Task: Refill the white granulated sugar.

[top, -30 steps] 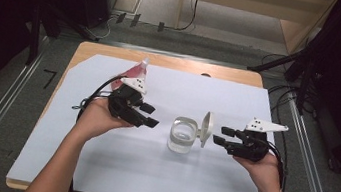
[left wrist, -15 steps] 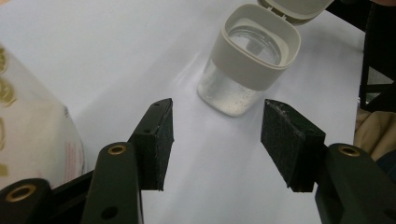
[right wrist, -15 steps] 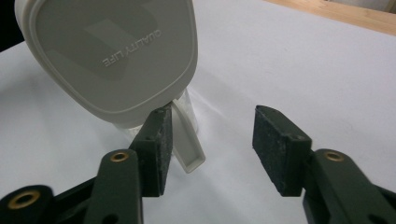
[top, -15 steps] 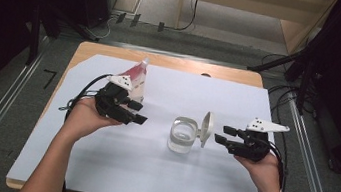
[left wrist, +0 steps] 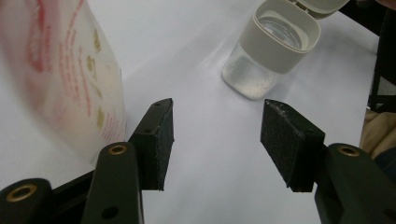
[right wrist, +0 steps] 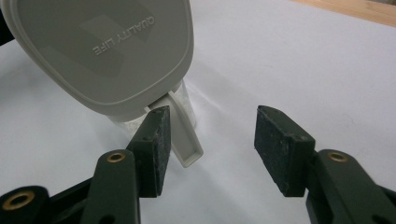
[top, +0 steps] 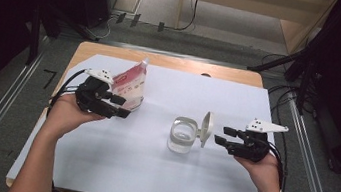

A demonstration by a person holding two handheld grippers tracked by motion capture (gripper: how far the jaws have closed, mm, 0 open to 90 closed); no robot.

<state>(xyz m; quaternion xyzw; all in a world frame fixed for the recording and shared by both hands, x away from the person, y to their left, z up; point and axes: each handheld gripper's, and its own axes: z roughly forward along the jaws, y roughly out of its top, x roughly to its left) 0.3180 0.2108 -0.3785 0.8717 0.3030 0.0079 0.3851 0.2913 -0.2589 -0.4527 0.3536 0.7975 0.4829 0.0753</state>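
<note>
White paper sheet [top: 147,173] over a wooden table. Left gripper [top: 115,106] spread and empty, just beside a standing red-printed pouch [top: 129,87]; right gripper [top: 224,136] also spread, near the flipped-up lid [top: 206,129] of a clear jar [top: 183,135]. Jar already open, apparently unfilled; pouch not yet grasped, likely pouring still ahead.

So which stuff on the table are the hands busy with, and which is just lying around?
Busy with, as far as I can tell:
- pouch, beside the open left gripper
- clear jar, its flip lid up
- right gripper, jaws open by the lid

Just there:
- white sheet
- wooden table
- cables on the floor
</note>
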